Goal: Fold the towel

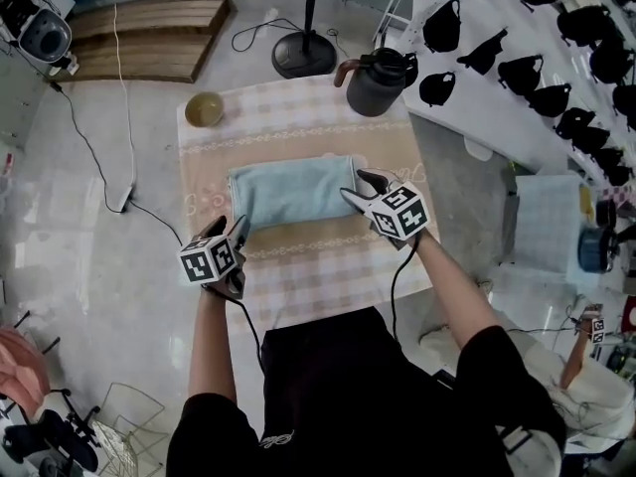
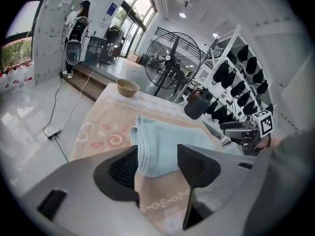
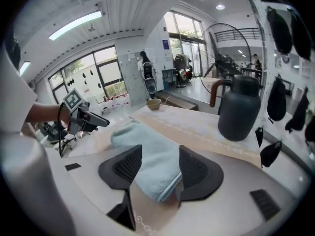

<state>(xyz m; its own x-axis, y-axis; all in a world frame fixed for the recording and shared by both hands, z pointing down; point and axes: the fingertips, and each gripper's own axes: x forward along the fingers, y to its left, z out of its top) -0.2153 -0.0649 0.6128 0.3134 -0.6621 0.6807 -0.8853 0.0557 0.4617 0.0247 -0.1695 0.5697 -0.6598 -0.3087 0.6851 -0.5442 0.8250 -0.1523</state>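
Observation:
A light blue towel lies folded into a flat rectangle in the middle of the patterned tablecloth. My left gripper hovers just off its near left corner with jaws wide apart. My right gripper stands open at the towel's near right corner. In the left gripper view the towel shows between and beyond the left gripper's pads, untouched by them. In the right gripper view the folded corner of the towel sits between the right gripper's spread pads without being pressed.
A tan bowl stands at the table's far left corner and a dark jug at the far right. A floor fan stands behind the table. A white rack with black items runs along the right. A cable lies on the floor at left.

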